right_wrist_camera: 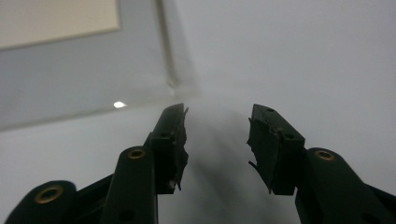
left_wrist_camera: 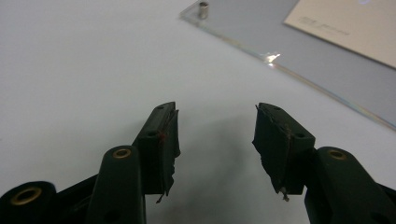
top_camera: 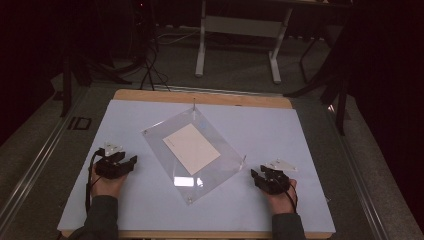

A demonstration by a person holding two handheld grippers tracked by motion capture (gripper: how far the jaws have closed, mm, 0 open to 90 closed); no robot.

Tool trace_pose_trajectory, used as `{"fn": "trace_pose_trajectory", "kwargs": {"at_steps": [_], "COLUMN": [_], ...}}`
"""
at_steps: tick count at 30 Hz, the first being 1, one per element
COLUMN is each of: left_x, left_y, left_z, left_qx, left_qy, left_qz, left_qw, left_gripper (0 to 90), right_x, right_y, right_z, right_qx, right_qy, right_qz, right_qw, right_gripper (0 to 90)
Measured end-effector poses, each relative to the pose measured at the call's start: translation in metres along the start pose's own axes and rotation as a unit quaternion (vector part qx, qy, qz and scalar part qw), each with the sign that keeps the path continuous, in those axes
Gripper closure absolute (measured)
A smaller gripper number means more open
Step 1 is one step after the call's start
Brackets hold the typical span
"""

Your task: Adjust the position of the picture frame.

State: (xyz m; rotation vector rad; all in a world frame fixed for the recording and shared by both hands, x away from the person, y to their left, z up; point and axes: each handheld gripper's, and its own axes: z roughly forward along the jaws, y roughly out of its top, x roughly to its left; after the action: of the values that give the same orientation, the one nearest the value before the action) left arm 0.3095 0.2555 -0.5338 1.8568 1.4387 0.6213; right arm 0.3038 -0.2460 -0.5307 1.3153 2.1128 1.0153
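Desk (top_camera: 280,130) carrying one clear acrylic sheet (top_camera: 220,150) over one white card (top_camera: 191,148), mid-desk. Your two grippers, left gripper (top_camera: 131,161) and right gripper (top_camera: 254,174), flank it near the front edge, jaws apart, empty.

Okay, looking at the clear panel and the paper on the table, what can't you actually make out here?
- Print on the white paper: left gripper view, faint and blurred, unreadable.
- Corner hardware of the clear acrylic panel: high view, too small; only one metal standoff is plain.
- Whether the paper lies on or under the panel: glare, cannot tell.
- Room behind the table: high view, too dark.
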Motion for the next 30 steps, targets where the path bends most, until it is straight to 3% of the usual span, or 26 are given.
{"fn": "trace_pose_trajectory", "kwargs": {"at_steps": [5,7,9,15,21,30], "left_x": [0.001,0.002,0.000,-0.005,-0.009,-0.023], "left_y": [0.002,0.005,0.011,0.034,0.058,0.085], "left_z": [-0.004,-0.009,-0.011,-0.012,0.001,0.029], "left_qx": [-0.010,-0.018,-0.012,-0.025,-0.026,-0.030], "left_qy": [-0.029,-0.051,-0.043,-0.053,-0.069,-0.102], "left_qz": [-0.002,-0.008,0.021,0.047,0.054,0.076], "left_qw": [0.9995,0.9985,0.9988,0.9972,0.9958,0.9914], "left_gripper": [51.9,52.8,52.9,51.9,52.9,54.0], "right_x": [0.008,0.012,0.014,0.015,0.022,0.028], "right_y": [0.005,0.012,0.016,0.024,0.030,0.034], "right_z": [0.003,0.005,0.007,0.019,0.031,0.045], "right_qx": [-0.009,-0.020,-0.027,-0.038,-0.045,-0.047], "right_qy": [0.018,0.030,0.037,0.039,0.041,0.024], "right_qz": [-0.010,-0.013,-0.007,0.006,0.007,0.017], "right_qw": [0.9997,0.9993,0.9989,0.9985,0.9981,0.9985], "right_gripper": [56.5,57.3,57.5,57.4,58.5,73.9]}}
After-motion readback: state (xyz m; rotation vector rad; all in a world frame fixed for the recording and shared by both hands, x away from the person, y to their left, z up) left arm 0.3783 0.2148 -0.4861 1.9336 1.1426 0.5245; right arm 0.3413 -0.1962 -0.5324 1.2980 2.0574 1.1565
